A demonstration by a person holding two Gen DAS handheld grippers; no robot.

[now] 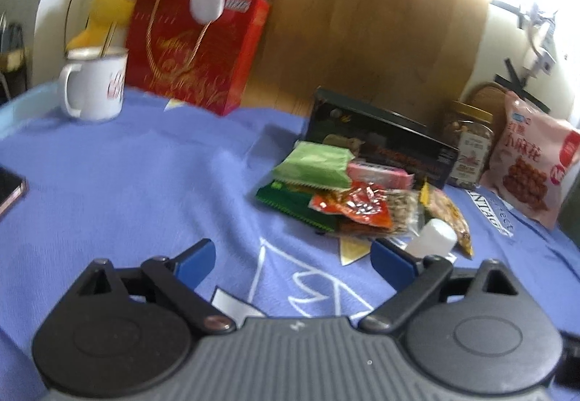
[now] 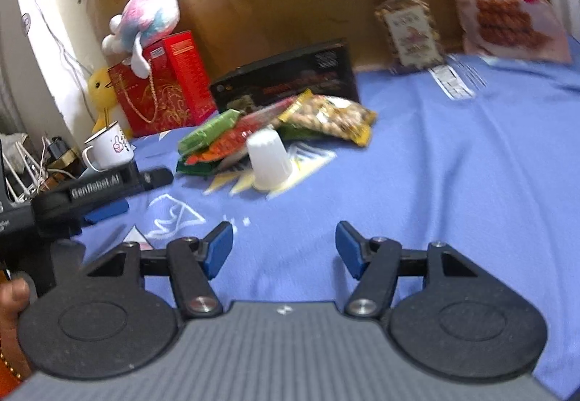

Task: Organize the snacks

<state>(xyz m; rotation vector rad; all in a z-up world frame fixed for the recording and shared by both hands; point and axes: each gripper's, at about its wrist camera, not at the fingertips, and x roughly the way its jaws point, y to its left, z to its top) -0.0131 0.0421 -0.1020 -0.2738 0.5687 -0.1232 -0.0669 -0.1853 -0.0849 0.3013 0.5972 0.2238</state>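
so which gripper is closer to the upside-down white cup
Left. In its own view the left gripper has the white cup right beside one fingertip. The right gripper sits farther back, with bare blue cloth between it and the cup.

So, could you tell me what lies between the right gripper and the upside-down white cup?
Only bare blue cloth lies between the right gripper and the white cup, seen in the right wrist view.

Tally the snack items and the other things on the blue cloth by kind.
Small packets in the pile: at least 5, overlapping
Black box: 1
Jar: 1
Pink bag: 1
White cup: 1
Mug: 1
Red gift bag: 1
Total: at least 11
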